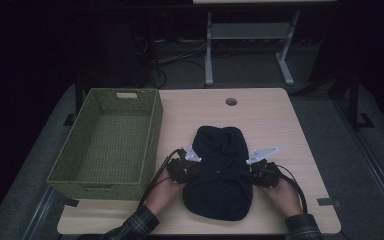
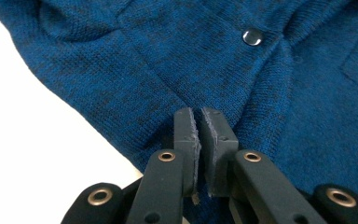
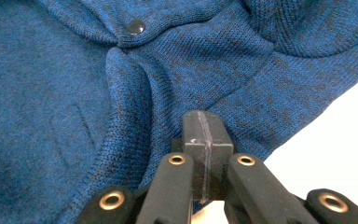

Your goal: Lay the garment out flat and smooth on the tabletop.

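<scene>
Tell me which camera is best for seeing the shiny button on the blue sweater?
The left gripper view is best: the button sits sharp and bright on the sweater, clear of the left tool. The right gripper view shows a button darker, near the top edge. In the high view the sweater is just a dark shape, no button discernible.

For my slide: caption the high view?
Two tools pinch a dark knit garment's sides beside a green basket.

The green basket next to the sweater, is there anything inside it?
Nothing can be seen inside the green woven basket: its woven floor lies bare. The near wall hides the strip of floor just behind it, so something small and flat there could go unseen.
</scene>
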`<state>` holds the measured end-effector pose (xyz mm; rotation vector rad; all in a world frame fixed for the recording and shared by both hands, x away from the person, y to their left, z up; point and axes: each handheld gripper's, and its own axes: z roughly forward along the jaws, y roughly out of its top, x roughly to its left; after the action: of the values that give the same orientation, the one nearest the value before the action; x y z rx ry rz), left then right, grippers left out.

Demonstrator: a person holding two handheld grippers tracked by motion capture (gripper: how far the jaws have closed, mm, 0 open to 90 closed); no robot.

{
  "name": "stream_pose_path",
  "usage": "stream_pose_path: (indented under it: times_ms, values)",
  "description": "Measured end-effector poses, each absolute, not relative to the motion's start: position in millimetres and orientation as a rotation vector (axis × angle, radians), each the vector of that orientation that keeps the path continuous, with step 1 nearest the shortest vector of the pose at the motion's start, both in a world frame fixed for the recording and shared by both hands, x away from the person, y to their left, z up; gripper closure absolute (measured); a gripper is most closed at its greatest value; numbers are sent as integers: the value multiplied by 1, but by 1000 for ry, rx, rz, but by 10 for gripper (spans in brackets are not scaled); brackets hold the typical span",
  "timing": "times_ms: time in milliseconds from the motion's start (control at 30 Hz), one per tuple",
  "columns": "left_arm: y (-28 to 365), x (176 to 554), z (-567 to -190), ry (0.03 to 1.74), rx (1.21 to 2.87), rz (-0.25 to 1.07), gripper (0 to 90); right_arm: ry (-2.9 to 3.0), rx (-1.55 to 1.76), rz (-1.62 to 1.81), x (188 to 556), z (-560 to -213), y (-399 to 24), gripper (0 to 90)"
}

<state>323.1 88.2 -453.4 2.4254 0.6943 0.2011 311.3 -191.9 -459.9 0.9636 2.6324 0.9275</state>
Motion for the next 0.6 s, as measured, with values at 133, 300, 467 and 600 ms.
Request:
stream_pose_path:
  times_ms: [133,300,467,600]
  values:
    - [87,313,-454,671,2419,146,842,2635,970,936,300,-460,-199,898]
    - [84,302,-454,645,2419,115,840,2636,992,962,291,-461,-206,898]
    - [86,302,-455,651,2401,99,838,2642,986,957,289,-460,-207,898]
    - [87,304,-454,652,2403,97,814,2644,985,959,289,-460,-207,893]
